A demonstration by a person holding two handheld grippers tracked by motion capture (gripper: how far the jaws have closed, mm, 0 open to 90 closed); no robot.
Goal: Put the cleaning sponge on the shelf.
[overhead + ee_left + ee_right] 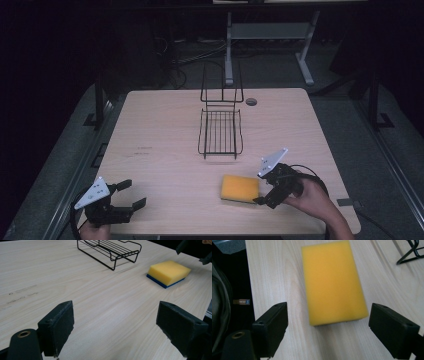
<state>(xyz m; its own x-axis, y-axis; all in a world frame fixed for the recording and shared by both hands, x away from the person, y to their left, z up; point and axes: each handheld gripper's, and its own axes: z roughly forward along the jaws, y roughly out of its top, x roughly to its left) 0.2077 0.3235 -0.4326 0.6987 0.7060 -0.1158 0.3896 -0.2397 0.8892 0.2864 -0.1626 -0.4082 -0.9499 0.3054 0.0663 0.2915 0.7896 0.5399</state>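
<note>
Sponge [240, 188] position: we find it flat on the worktop [165, 150], near the front edge and right of centre, yellow face up, with a blue layer underneath visible in the left gripper view [168, 273].

Nearest to us, at the front left corner, we hold the left gripper [131, 193] low over bare wood. Its jaws stand wide apart and hold nothing; the sponge lies well apart from it.

At the front right, we hold the right gripper [263, 192] just beside the sponge's right end. In the right gripper view the jaws stand wide, one to each side of the sponge's near end [333, 281], and neither pad touches it. The sponge lies just beyond the jaw tips.

Farther back, near the worktop's centre, stands a black wire rack [220, 131] with an upright wire back. It holds nothing. A small round hole [251, 101] sits in the worktop beside the rack's far end.
</note>
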